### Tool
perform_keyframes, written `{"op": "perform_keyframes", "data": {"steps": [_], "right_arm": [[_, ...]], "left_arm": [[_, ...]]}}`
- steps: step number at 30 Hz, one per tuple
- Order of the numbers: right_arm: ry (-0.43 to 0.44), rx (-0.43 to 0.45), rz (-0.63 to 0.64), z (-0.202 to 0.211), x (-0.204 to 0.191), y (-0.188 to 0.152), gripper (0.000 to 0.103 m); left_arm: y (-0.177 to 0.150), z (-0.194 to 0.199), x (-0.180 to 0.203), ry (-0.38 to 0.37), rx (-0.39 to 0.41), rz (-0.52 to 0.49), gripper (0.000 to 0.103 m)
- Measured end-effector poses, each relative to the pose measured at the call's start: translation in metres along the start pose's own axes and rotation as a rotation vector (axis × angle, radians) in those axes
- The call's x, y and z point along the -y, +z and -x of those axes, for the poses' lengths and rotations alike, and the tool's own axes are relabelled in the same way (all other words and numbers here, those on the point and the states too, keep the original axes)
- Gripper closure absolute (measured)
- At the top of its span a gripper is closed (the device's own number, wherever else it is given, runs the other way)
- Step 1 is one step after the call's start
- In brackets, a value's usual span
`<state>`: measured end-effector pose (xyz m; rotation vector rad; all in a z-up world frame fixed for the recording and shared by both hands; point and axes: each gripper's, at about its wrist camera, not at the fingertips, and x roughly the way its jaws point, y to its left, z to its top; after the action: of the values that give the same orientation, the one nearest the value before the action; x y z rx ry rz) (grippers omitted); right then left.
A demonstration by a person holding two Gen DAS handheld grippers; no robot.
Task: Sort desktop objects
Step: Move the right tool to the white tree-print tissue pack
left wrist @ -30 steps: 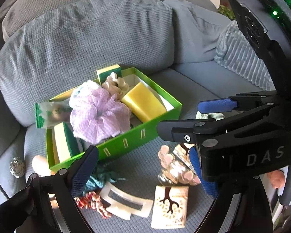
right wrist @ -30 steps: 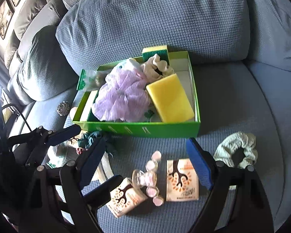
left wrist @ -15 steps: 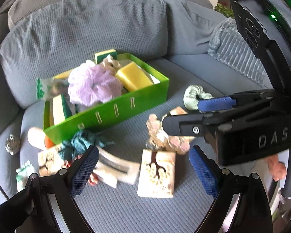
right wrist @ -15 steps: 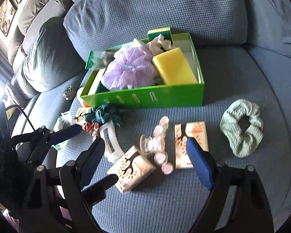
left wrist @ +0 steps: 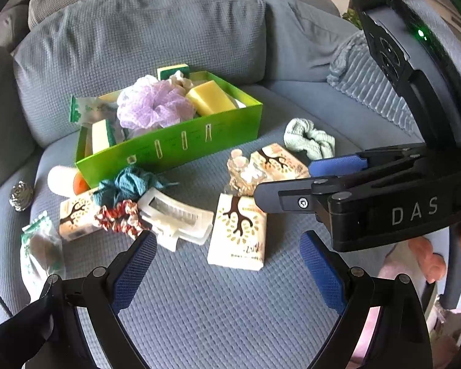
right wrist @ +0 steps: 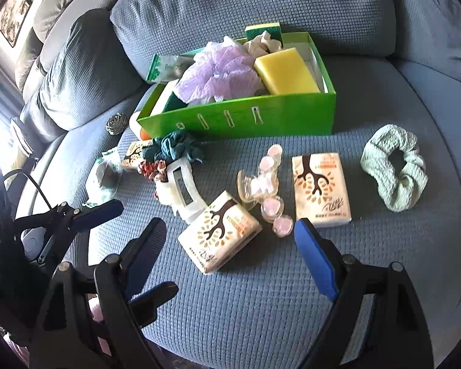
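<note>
Left wrist view: my left gripper (left wrist: 227,272) has its fingers spread wide with nothing between them, over bare sofa seat cushion (left wrist: 218,316). Just ahead of them lies a tissue pack (left wrist: 238,233) with a tree print, flat on the cushion. Left of it is a white hair claw clip (left wrist: 176,216), touching a red patterned scrunchie (left wrist: 118,220) and a teal scrunchie (left wrist: 127,184). A second tissue pack (left wrist: 76,218) sits partly under those. The green box (left wrist: 181,144) stands toward the back of the seat, against the back cushion, holding a lilac mesh scrunchie (left wrist: 155,107), a yellow sponge (left wrist: 212,98) and a green-backed sponge (left wrist: 103,133). The right gripper (left wrist: 310,181) crosses in from the right edge, fingers apart, above a third tissue pack (left wrist: 276,161). A mint scrunchie (left wrist: 310,138) lies right of the box.

Right wrist view: my right gripper (right wrist: 230,244) is also wide open and empty. The near tissue pack (right wrist: 221,230) lies between the fingers' lines, tilted, not touched. A pink-beaded clear hair clip (right wrist: 267,187) lies between it and the other tissue pack (right wrist: 321,186). The mint scrunchie (right wrist: 395,166) is toward the right edge of the seat, apart from the rest. The green box (right wrist: 239,117) is at the back. The left gripper (right wrist: 101,212) shows at the left edge, fingers apart.
</note>
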<state>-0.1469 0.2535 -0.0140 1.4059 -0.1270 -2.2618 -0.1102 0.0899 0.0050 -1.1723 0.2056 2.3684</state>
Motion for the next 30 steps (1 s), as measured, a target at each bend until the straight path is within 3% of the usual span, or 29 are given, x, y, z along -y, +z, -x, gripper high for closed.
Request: {"op": "perform_keyframes", "data": {"steps": [16,30], "right_arm": [[0.007,-0.057,-0.003,-0.02,-0.003,-0.029,0.017],[0.026,-0.082,-0.052,-0.043,0.001,-0.026,0.017]], "left_arm": [[-0.03,-0.011,0.005,-0.043,-0.03,0.032,0.009],[-0.033,-0.035,-0.007,-0.085,-0.055,0.079,0.009]]}}
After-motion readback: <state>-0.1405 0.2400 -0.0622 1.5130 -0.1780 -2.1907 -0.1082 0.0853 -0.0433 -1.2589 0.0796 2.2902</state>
